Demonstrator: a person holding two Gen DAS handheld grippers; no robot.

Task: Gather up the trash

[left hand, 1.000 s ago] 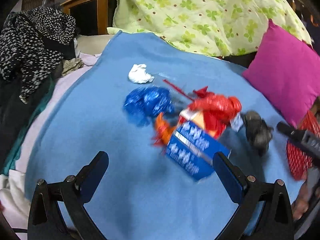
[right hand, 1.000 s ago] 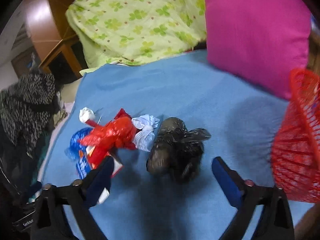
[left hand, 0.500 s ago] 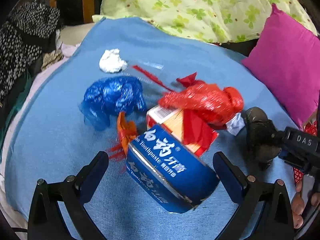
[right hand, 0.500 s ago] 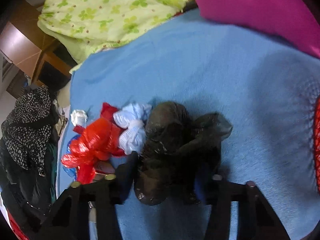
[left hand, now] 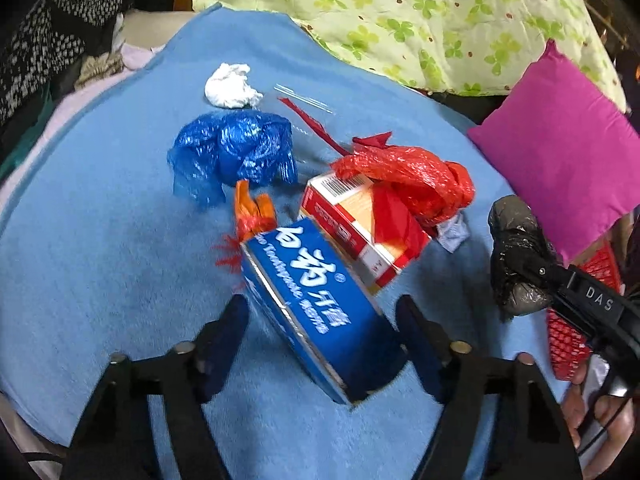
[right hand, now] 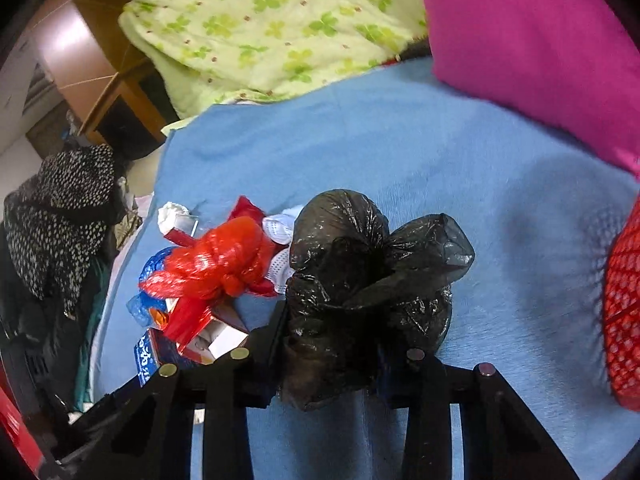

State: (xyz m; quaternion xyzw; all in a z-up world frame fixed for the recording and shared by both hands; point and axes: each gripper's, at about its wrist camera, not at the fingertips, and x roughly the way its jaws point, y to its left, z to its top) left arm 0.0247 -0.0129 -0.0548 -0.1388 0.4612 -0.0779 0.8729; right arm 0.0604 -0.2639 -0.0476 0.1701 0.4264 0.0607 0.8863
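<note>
A blue toothpaste box (left hand: 316, 288) lies tilted on the blue blanket (left hand: 100, 260), between the fingers of my left gripper (left hand: 322, 306). Its jaws are closing, and a gap still shows on the left side. Behind the box sit a red-and-white carton (left hand: 352, 216), a red plastic bag (left hand: 416, 176), a blue plastic bag (left hand: 236, 148), an orange wrapper (left hand: 252, 210) and a white tissue wad (left hand: 230, 86). My right gripper (right hand: 332, 344) is closing on a crumpled black plastic bag (right hand: 360, 272), its pads pressing into it. That bag (left hand: 516, 240) also shows at the right of the left wrist view.
A red mesh basket (right hand: 624, 312) stands at the right edge. A magenta pillow (left hand: 560, 152) and a green clover-print quilt (left hand: 420, 12) border the blanket at the back. A black dotted garment (left hand: 52, 40) lies off its left side, and a hand (left hand: 600, 420) shows at lower right.
The left gripper came down over the blue box and its fingers narrowed around it. The right gripper's fingers closed from wide apart onto the black bag.
</note>
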